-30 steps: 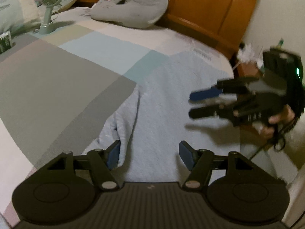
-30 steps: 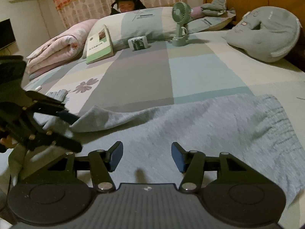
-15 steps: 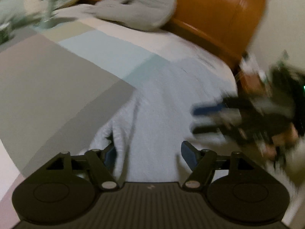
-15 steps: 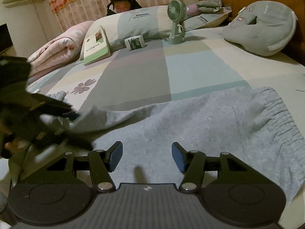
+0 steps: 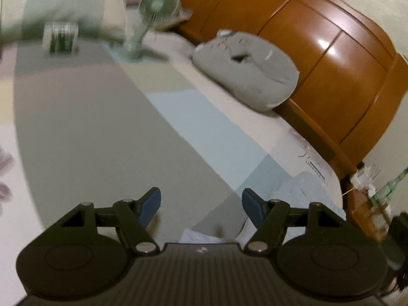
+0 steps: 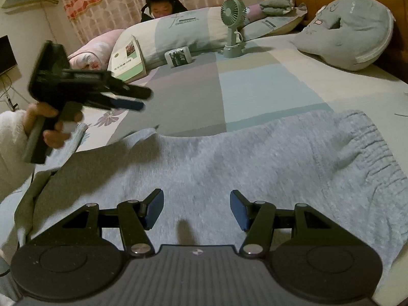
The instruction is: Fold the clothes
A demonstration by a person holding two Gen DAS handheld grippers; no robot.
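Observation:
A light grey-blue pair of pants (image 6: pixel 242 158) lies spread flat on the bed, its gathered waistband (image 6: pixel 367 148) at the right. My right gripper (image 6: pixel 196 209) hovers open just above the middle of the cloth, nothing between its fingers. A hand (image 6: pixel 48 127) holds my left gripper (image 6: pixel 137 99) raised above the garment's left end, and its shadow falls on the cloth. In the blurred left wrist view that left gripper (image 5: pixel 201 205) is open and empty over the patchwork sheet (image 5: pixel 102 140). Only an edge of the pants (image 5: pixel 306 188) shows there, at the lower right.
On the sheet at the back stand a green desk fan (image 6: pixel 233 25), a small tissue pack (image 6: pixel 178 56) and a book (image 6: pixel 127 61) leaning on a long pillow (image 6: pixel 183 30). A grey cushion (image 6: pixel 352 33) lies by the wooden headboard (image 5: pixel 331 58). A person (image 6: pixel 163 3) sits behind the pillow.
My left gripper has lifted off the garment and swung up and to the left, so its view now shows the sheet and headboard. The right gripper stays open over the pants.

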